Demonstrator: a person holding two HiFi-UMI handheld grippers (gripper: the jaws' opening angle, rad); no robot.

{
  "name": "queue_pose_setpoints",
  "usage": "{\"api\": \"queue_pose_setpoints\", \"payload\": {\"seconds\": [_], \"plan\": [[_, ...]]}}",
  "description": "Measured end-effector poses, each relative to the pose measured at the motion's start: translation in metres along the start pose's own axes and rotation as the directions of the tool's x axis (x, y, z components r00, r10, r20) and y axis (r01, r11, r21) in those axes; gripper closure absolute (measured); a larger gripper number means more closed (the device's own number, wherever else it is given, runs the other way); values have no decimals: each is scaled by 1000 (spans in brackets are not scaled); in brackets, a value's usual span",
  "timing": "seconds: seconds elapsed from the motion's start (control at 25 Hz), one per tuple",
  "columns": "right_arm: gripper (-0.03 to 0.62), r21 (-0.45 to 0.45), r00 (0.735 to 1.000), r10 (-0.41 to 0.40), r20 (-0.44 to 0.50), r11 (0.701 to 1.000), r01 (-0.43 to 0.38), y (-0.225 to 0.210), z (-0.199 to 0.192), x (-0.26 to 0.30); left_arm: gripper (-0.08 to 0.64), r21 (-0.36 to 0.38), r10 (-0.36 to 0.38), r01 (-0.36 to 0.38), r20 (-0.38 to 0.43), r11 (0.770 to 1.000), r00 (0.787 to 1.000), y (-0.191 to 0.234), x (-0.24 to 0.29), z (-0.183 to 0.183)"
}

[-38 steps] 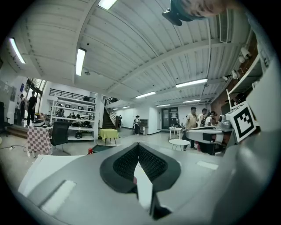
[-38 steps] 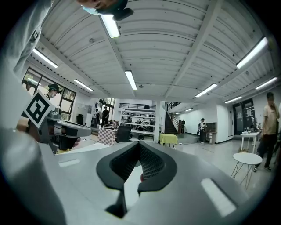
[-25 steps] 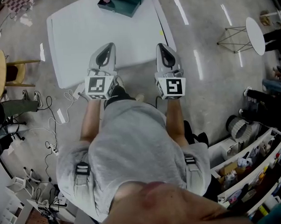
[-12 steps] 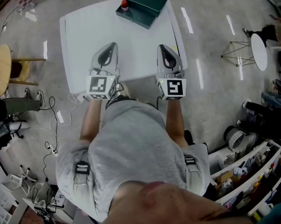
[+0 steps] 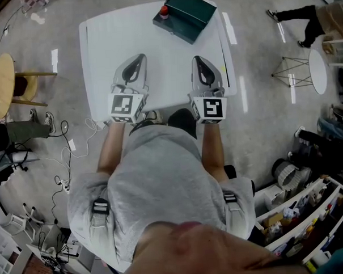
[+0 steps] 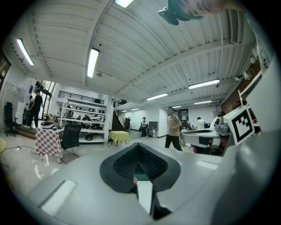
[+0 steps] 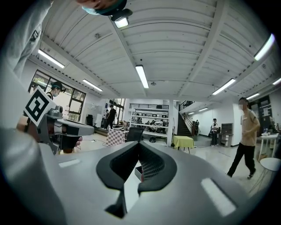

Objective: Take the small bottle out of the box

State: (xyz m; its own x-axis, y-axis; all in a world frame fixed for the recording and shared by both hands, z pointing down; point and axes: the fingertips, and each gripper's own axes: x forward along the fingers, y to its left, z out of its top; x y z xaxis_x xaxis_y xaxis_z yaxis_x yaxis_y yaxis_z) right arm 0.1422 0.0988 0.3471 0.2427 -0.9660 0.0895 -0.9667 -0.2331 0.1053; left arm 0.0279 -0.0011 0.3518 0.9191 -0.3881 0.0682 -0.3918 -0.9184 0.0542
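The small bottle (image 5: 164, 10), red-capped, sits at the left end of the dark green box (image 5: 189, 16), near the far edge of the white bench (image 5: 105, 57). Bare white top lies between the box and both tongs, which hang over the near edge. The left tongs (image 5: 136, 59) are clenched on nothing, and so are the right tongs (image 5: 198, 60). A black-and-white square marker (image 5: 123, 105) tops the left cube. Glossy grey floor (image 5: 256, 118) surrounds the bench, with cables (image 5: 62, 130) at left and shelves (image 5: 311, 210) lower right.

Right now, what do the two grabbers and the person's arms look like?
Both the left gripper and right gripper are grey and teardrop-shaped, with dark ridged fingers. Each carries a white cube with black square markers. The person wears a grey short-sleeved shirt.
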Motion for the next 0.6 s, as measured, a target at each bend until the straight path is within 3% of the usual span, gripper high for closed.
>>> {"api": "queue_pose_setpoints", "payload": {"seconds": [0.6], "plan": [[589, 24, 982, 181, -49, 983, -180, -14, -9, 101, 549, -46, 142, -143, -17, 989, 990, 47, 55, -7]]}}
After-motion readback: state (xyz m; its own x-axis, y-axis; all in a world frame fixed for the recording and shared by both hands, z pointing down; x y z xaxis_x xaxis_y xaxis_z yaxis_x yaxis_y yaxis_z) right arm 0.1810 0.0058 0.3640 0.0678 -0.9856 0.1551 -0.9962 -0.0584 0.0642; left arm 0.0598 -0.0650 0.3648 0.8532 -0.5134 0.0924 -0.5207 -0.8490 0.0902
